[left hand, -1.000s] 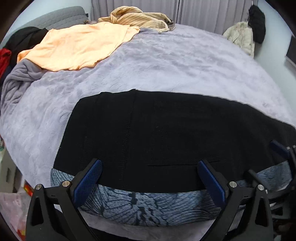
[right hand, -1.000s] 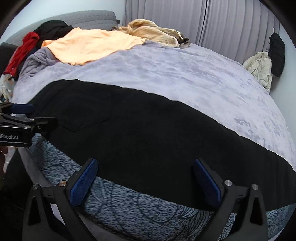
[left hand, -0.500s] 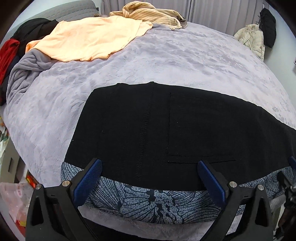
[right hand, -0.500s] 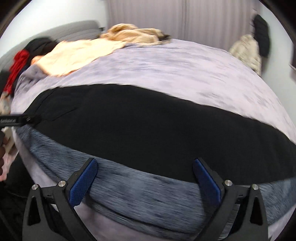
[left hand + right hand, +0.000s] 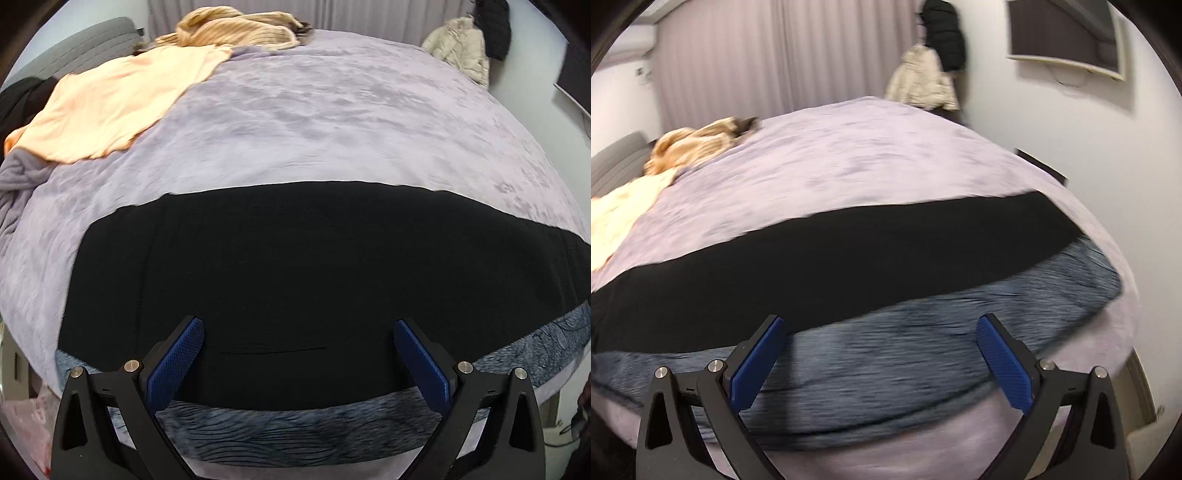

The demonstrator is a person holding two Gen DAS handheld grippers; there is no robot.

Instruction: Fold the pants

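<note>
Black pants (image 5: 295, 280) lie flat across the near side of the lilac bed, running left to right on top of a dark blue patterned garment (image 5: 280, 432) whose edge shows below them. My left gripper (image 5: 299, 362) is open and empty, hovering over the pants' left, wide end. In the right wrist view the pants (image 5: 849, 254) run as a long black band to their right end, with the blue patterned garment (image 5: 923, 343) beneath. My right gripper (image 5: 881, 360) is open and empty over that garment. The right view is blurred.
The lilac bed cover (image 5: 332, 122) stretches beyond the pants. An orange shirt (image 5: 110, 103) and a tan striped garment (image 5: 236, 31) lie at the far left. Jackets (image 5: 931, 70) hang by the right wall, under a wall screen (image 5: 1067, 33).
Both grippers swung to the right. The right view now shows the pants' right end and the wall. The left gripper moved closer over the pants. Both stay open.
</note>
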